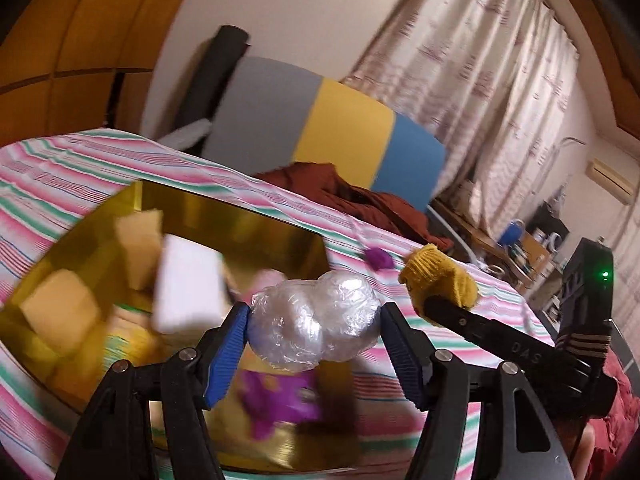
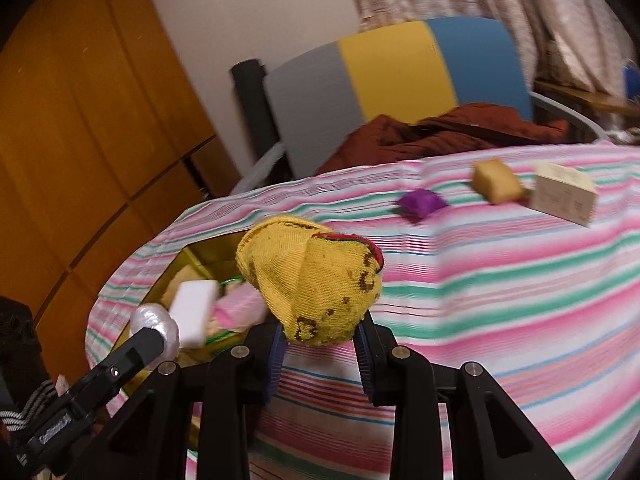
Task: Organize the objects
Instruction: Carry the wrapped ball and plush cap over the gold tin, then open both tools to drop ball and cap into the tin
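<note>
Left hand-held gripper [image 1: 316,320] clamps plastic-wrapped ball [image 1: 316,320] above gold box [image 1: 248,216].

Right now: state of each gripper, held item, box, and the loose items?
left gripper: shut on plastic-wrap ball
right gripper: shut on yellow sock
gold box: open, partly filled
purple item, sponge, small carton: loose on striped cloth

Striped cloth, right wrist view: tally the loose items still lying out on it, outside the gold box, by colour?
Purple: 1, the small purple bundle
Tan: 1, the sponge block
Cream: 1, the small carton
Total: 3 on the striped cloth
</note>
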`<state>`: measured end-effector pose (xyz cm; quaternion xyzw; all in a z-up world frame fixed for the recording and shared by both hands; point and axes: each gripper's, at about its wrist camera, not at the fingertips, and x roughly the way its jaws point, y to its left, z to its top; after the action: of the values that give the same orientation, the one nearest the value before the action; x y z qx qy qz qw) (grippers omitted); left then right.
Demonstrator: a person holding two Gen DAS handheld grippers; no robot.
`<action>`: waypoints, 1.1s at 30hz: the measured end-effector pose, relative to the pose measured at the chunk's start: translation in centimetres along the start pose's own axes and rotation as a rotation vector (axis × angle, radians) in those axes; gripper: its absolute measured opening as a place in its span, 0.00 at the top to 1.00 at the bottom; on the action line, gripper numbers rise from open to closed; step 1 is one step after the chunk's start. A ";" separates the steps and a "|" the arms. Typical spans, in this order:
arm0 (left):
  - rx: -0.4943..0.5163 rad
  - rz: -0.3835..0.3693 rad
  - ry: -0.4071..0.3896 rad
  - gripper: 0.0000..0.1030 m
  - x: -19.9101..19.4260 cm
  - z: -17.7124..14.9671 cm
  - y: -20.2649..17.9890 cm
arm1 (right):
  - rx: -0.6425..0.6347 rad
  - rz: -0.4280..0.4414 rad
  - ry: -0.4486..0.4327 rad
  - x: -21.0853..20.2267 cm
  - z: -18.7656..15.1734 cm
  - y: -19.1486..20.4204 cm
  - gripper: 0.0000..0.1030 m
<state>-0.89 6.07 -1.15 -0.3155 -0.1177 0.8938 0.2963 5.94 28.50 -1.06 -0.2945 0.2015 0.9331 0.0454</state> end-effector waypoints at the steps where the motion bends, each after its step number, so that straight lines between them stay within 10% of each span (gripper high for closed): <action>1: -0.012 0.018 -0.005 0.35 -0.1 0.4 0.9 | -0.022 0.016 0.015 0.8 0.4 1.0 0.69; 16: -0.151 0.198 0.082 0.35 1.9 3.5 10.9 | -0.230 0.051 0.224 13.6 5.2 9.7 0.69; 19: -0.161 0.210 0.103 0.35 1.9 3.2 11.9 | -0.227 0.054 0.247 15.7 5.8 10.3 0.56; 23: -0.158 0.216 0.103 0.35 2.1 3.1 12.1 | -0.192 0.035 0.213 15.5 6.2 10.0 0.32; 33: -0.142 0.306 0.058 0.18 1.7 3.7 11.4 | -0.094 0.063 0.130 9.6 3.9 7.4 0.25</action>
<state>-9.46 -2.05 -3.62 -0.3757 -0.1224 0.9083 0.1373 -5.55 22.97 -1.02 -0.3500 0.1692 0.9213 -0.0110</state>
